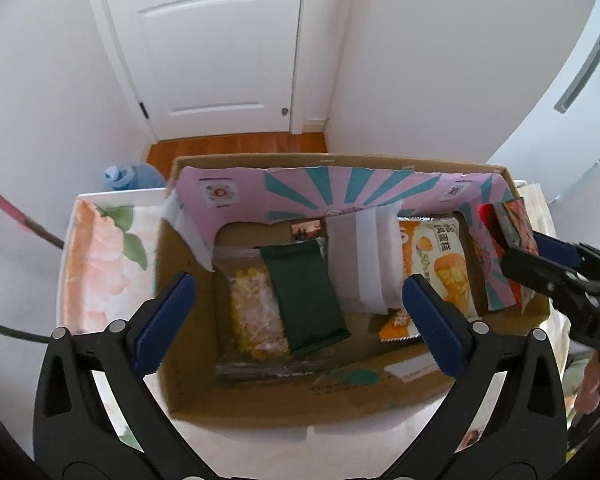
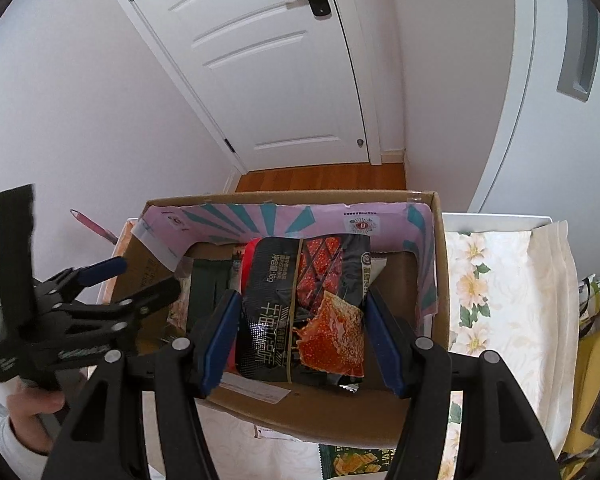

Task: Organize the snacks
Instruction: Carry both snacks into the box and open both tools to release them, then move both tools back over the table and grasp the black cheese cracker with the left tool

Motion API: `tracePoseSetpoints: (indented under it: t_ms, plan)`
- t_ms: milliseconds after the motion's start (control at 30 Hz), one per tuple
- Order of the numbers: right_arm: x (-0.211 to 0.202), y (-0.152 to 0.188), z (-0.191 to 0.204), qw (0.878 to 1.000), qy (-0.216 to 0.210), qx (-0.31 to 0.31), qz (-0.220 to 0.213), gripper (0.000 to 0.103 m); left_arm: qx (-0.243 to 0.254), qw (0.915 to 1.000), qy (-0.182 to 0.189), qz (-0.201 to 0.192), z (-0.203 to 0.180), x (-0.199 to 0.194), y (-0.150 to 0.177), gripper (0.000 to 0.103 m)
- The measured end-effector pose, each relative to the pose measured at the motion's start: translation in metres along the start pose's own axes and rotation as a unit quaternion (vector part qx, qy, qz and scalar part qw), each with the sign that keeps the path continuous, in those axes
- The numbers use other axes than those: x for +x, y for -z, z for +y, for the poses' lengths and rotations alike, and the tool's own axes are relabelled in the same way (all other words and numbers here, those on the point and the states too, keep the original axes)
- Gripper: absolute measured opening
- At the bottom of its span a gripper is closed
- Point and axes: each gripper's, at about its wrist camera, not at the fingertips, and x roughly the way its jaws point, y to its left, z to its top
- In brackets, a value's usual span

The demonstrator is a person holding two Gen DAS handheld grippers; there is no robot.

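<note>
A cardboard box (image 1: 260,159) with a pink and teal lining stands on the table. In it lie a clear bag of yellow snacks (image 1: 256,312), a dark green packet (image 1: 304,292), a white packet (image 1: 364,260) and an orange packet (image 1: 444,264). My left gripper (image 1: 300,320) hangs open and wide above the box, nothing between its pads; in the right wrist view the left gripper (image 2: 140,278) is over the box's left side. My right gripper (image 2: 302,340) is shut on a black and red snack packet (image 2: 300,300), held over the box (image 2: 300,194). The right gripper (image 1: 528,244) shows at the box's right wall.
A floral cloth (image 2: 480,280) covers the table. A white paper bag (image 2: 548,300) lies right of the box, a green snack packet (image 2: 356,460) at the near edge. A blue water jug (image 1: 128,176) stands behind the table. A white door (image 1: 220,60) and walls close in.
</note>
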Motion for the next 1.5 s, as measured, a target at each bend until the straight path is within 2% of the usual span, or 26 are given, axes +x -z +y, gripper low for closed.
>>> tracePoseSetpoints:
  t_ms: [267,333,367,400,467,533,567,833,1167,1500]
  plan:
    - [0.025,-0.016,0.009,1.0,-0.002,-0.001,0.024,0.059,-0.012,0.9998,0.013,-0.006,0.012,-0.019,0.012,0.103]
    - [0.035,-0.022,0.01,1.0,-0.005,0.003,0.03,0.063,-0.009,0.9999,0.01,-0.007,0.014,-0.022,0.015,0.103]
    - [0.039,-0.025,0.009,0.999,-0.006,0.008,0.032,0.067,-0.009,0.9999,0.009,-0.008,0.015,-0.024,0.016,0.103]
    - [0.041,-0.026,0.009,0.999,-0.003,0.014,0.029,0.077,-0.009,0.9999,0.009,-0.01,0.017,-0.026,0.017,0.103]
    - [0.038,-0.025,0.009,1.0,0.0,0.024,0.015,0.091,-0.011,0.9998,0.011,-0.013,0.02,-0.032,0.021,0.103]
    - [0.029,-0.021,0.008,0.999,-0.009,0.031,-0.001,0.091,-0.014,0.9997,0.013,-0.016,0.024,-0.038,0.024,0.103]
    - [0.024,-0.018,0.007,0.999,-0.02,0.031,0.007,0.091,-0.014,0.9996,0.015,-0.017,0.025,-0.04,0.026,0.103]
    - [-0.016,0.002,0.005,0.999,-0.017,0.046,-0.019,0.091,-0.018,0.9988,0.031,-0.034,0.028,-0.066,0.036,0.103]
    - [-0.079,0.034,0.008,0.998,0.009,0.043,-0.051,0.091,0.003,0.9967,0.042,-0.069,0.017,-0.106,0.054,0.103]
    - [-0.115,0.081,0.013,0.996,0.057,0.036,-0.063,0.091,0.0,0.9961,0.049,-0.073,0.014,-0.12,0.083,0.103]
